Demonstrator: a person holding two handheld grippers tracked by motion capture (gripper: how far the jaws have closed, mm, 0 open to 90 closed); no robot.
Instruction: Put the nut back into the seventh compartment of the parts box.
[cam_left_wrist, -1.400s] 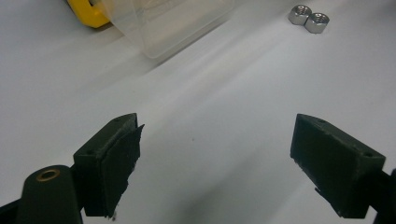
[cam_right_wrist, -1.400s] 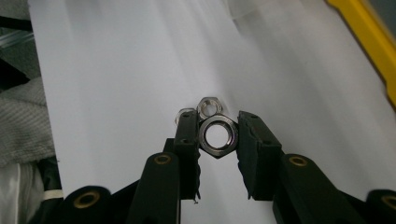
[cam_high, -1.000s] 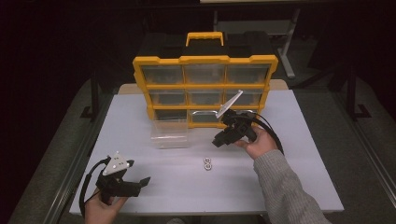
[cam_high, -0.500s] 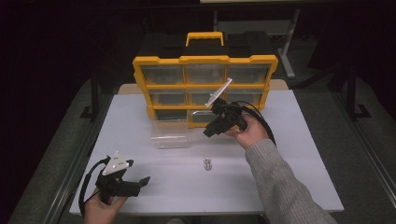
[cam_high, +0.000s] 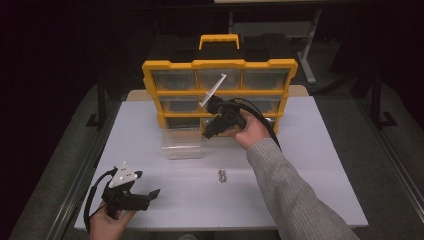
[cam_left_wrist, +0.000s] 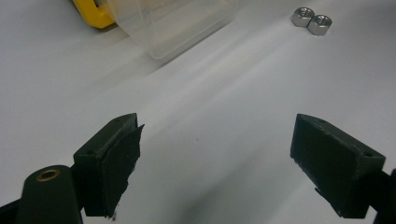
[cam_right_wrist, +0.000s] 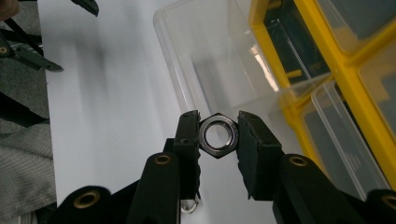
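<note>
We carry a hex nut (cam_right_wrist: 218, 135), clamped in the right gripper (cam_right_wrist: 218, 136), above the clear drawer (cam_right_wrist: 205, 70) (left gripper (cam_left_wrist: 217, 140) wide, idle); next, release inside.

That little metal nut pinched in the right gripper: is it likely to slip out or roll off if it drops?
The nut is gripped on two opposite flat sides by the right gripper, so it probably sits steadily. Its shiny metal looks smooth, so a loose pinch might let it slip. Dropped on the white table, it would likely settle flat, like the two nuts lying there.
</note>
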